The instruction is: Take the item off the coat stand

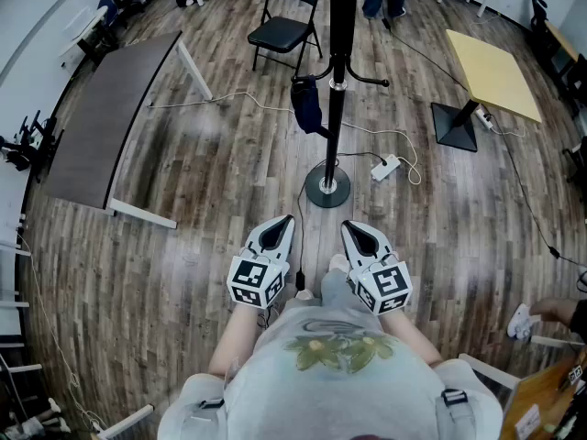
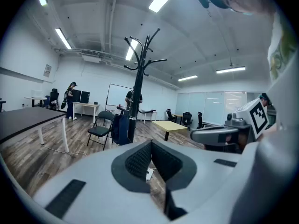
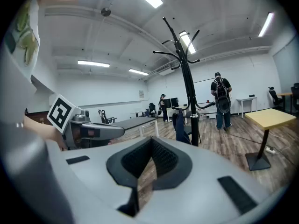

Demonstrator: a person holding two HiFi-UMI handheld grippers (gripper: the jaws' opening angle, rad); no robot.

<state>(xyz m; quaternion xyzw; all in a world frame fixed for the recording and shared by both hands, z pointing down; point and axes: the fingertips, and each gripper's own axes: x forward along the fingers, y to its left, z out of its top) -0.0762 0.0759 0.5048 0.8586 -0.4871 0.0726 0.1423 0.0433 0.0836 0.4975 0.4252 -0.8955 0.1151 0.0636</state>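
A black coat stand point(image 1: 335, 90) rises from a round base point(image 1: 327, 189) on the wood floor ahead of me. A dark blue bag point(image 1: 307, 106) hangs from a low hook on its left side. Both grippers are held close to my body, well short of the stand. My left gripper point(image 1: 286, 220) is shut with nothing in it, and so is my right gripper point(image 1: 350, 227). In the left gripper view the stand point(image 2: 138, 92) and the bag point(image 2: 120, 129) stand beyond the jaws. In the right gripper view the stand point(image 3: 188, 97) and the bag point(image 3: 180, 127) are farther off.
A black folding chair point(image 1: 284, 26) stands behind the coat stand. A long dark table point(image 1: 110, 117) lies to the left, a yellow table point(image 1: 491, 71) to the right. A power strip point(image 1: 385, 167) and cables lie by the base. People stand at the back.
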